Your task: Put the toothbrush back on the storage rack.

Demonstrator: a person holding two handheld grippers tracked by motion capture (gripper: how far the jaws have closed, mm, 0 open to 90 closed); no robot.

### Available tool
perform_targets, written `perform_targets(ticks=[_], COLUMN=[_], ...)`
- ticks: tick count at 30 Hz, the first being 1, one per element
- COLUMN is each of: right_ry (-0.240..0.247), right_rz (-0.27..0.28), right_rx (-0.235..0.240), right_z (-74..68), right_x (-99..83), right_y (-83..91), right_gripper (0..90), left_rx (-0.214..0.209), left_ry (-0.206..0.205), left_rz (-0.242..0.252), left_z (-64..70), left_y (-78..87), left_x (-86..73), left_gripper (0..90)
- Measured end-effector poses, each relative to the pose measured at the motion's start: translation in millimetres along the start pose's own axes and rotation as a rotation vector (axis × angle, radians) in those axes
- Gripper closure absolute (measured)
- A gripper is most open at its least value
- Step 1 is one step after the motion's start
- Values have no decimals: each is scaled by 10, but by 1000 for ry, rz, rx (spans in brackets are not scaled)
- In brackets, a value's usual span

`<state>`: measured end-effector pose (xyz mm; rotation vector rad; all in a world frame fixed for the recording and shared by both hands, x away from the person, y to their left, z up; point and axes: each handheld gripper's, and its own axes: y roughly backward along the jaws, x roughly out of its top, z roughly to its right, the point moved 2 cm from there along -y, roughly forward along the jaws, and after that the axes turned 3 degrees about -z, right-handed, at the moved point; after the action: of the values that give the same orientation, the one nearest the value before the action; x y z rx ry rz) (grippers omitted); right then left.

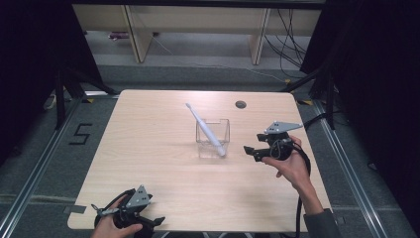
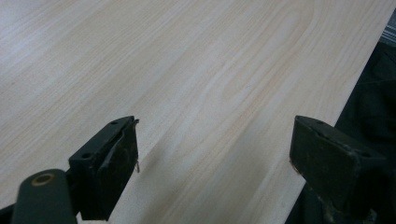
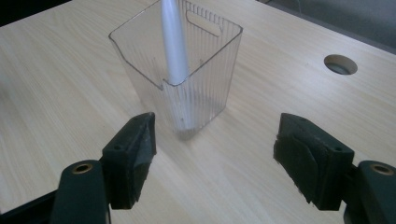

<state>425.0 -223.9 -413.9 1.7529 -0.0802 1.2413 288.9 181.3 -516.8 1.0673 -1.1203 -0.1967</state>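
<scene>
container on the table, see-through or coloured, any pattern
The container is clear, colourless plastic with fine vertical ribbing, best seen in the right gripper view.

Toothbrush (image 3: pixel 173 42) head cut off by the top edge, its bristles perhaps too small elsewhere.

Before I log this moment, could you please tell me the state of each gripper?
Left gripper: open, holding nothing, above bare table.
Right gripper: open, holding nothing, facing the clear container.
</scene>
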Motion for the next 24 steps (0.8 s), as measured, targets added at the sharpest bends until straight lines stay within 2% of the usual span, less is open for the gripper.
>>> perform_targets(ticks=[10,11,13,15,17,18,20,21,22,24], right_ry=[-11,4,-21,21,-11,14,-15,10,-17,8], right_rz=[-14,-15,-30,-15,-23,-15,-16,-8,-11,-8], right_rx=[-9,-4,0,-2,-6,-11,-6,-1,-7,-5], right_z=[-37,-31,-57,-37,-68,-51,-81,-63,-87,-67], right_x=[-160,-175,-206,-221,-248,-254,-280,-287,-306,-335], right_y=[13,6,11,3,15,17,23,22,29,24], right_gripper=[286,286,286,285,285,284,283,283,283,283], left_rx=[3,3,3,3,5,5,6,6,6,5], left_ry=[-3,-4,-4,-6,-7,-8,-7,-7,-7,-7], left_rz=[-3,-3,-5,-6,-11,-11,-12,-11,-10,-11], left_z=[-2,-3,-4,-5,-5,-5,-6,-5,-4,-4], left_y=[0,0,1,2,5,6,6,6,6,6], left_x=[1,1,0,1,1,1,1,2,2,2], left_gripper=[148,148,148,148,148,148,148,148,148,148])
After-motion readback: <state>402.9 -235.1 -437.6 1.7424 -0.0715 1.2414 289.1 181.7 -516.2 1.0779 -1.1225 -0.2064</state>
